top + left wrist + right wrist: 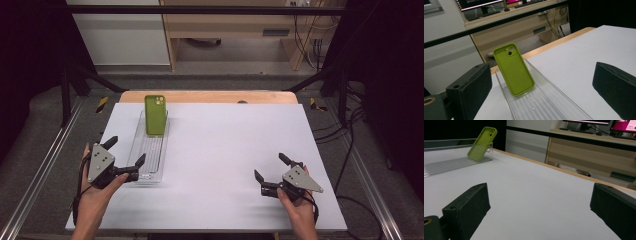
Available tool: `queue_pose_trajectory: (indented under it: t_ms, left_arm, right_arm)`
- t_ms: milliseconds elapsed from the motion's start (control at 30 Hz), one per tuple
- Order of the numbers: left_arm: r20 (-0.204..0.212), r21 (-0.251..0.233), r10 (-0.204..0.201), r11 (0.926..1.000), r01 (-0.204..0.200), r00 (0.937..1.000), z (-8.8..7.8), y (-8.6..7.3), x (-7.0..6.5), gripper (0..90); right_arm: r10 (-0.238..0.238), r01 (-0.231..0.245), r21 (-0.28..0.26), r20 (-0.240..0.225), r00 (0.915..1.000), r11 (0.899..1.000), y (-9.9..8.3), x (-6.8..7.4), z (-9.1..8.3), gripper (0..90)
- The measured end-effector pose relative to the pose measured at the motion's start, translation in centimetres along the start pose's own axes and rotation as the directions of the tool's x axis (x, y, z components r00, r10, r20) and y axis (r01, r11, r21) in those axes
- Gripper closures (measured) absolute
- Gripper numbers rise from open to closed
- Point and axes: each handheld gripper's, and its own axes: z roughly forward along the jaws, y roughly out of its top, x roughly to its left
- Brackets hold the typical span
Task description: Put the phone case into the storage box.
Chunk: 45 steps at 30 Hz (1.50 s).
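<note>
Both grippers spread wide and empty; a green phone case leans in a clear tray at the far left.

In the high view the left gripper (125,151) sits at the near left of the white table (230,150), jaws wide apart with nothing between them, one jaw over the near end of the clear tray (145,172); whether it touches the tray cannot be told. The right gripper (271,166) rests at the near right, well apart from the tray, its jaws also wide and gripping nothing, over bare table. The green phone case (155,115) stands tilted at the tray's far end, leaning back against the tray's far wall, camera cut-out uppermost. Beyond the table's wooden far edge (207,96) stands a wooden desk (235,22), with cables (305,35) hanging at its right.
</note>
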Motion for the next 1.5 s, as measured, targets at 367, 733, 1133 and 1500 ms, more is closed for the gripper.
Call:
queue_pose_trajectory:
  t_ms: [367,733,1133,1500]
  left_arm:
    - [0.023,-0.07,-0.056,0.9959,0.057,0.9982,-1.0,-1.3,0.1,1.7]
    - [0.033,-0.073,-0.082,0.9938,0.084,0.9961,-1.0,-3.0,0.0,1.6]
    - [0.055,-0.065,-0.089,0.9936,0.092,0.9945,-0.4,-4.8,-0.2,1.6]
    - [0.06,-0.081,-0.094,0.9918,0.099,0.9937,0.0,-6.1,-0.9,1.9]
  right_arm:
    - [-0.004,0.004,0.005,-0.007,1.0,1.0,0.0,0.1,0.1,2.8]
    - [-0.004,0.004,0.006,-0.008,1.0,1.0,0.0,0.1,0.1,2.8]
    - [-0.006,0.007,0.007,-0.009,0.9999,1.0,0.0,0.1,0.1,2.9]
    - [-0.009,0.009,-0.003,-0.004,0.9999,1.0,0.1,-0.1,-0.2,2.8]
